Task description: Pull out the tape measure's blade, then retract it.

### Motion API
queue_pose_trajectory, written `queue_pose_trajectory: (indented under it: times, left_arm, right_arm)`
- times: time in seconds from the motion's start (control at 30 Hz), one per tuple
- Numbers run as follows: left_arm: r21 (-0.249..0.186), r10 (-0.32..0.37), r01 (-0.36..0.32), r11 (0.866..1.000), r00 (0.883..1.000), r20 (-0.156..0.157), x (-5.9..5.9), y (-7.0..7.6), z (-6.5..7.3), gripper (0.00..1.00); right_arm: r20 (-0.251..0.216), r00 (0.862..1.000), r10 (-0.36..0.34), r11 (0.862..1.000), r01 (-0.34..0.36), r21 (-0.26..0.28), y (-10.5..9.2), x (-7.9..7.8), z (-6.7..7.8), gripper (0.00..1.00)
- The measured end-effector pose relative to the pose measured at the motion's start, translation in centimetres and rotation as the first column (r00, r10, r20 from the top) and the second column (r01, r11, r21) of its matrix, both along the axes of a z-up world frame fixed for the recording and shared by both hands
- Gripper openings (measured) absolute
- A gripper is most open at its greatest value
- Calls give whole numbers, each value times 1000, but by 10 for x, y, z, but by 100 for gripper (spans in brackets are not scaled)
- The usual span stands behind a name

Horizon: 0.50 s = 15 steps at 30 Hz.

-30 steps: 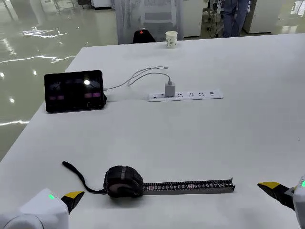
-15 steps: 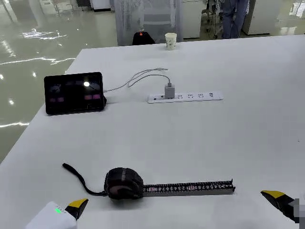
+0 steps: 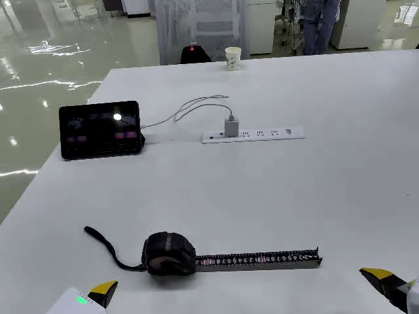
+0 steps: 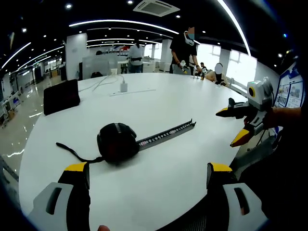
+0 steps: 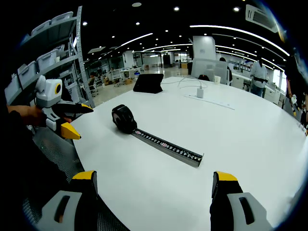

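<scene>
A black tape measure [image 3: 169,254] lies near the front edge of the white table [image 3: 275,190]. Its blade [image 3: 258,260] is drawn out to the right and lies flat, and a black wrist strap [image 3: 105,243] trails to the left. My left gripper [image 3: 99,292] is low at the front left, open and apart from the case. My right gripper [image 3: 387,284] is at the front right, open, short of the blade's end. In the left gripper view the open jaws [image 4: 147,173] face the tape measure [image 4: 117,142]. In the right gripper view the open jaws [image 5: 154,179] face the blade [image 5: 166,144].
A dark tablet [image 3: 98,129] stands at the left. A white power strip [image 3: 262,133] with a charger and cable lies mid-table, and a paper cup [image 3: 232,57] stands at the far edge. People stand beyond the table.
Both grippers have drawn back toward the near edge and sit lower in the head view. The tape measure and its blade have not moved; the camera shifted slightly.
</scene>
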<state>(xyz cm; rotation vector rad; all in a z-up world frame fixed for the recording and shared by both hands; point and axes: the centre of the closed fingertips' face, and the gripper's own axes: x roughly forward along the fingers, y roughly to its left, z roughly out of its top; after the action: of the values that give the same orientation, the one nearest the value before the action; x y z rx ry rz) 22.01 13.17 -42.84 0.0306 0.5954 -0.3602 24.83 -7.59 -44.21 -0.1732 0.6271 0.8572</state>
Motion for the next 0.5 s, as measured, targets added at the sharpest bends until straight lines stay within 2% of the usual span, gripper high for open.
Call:
queue_pose_trajectory:
  times: [0.5]
  left_arm:
    - [8,-4,4,1000,1000,0,1,-6,2,99]
  right_arm:
    - [-4,1000,-5,1000,5,3,1,0,0,99]
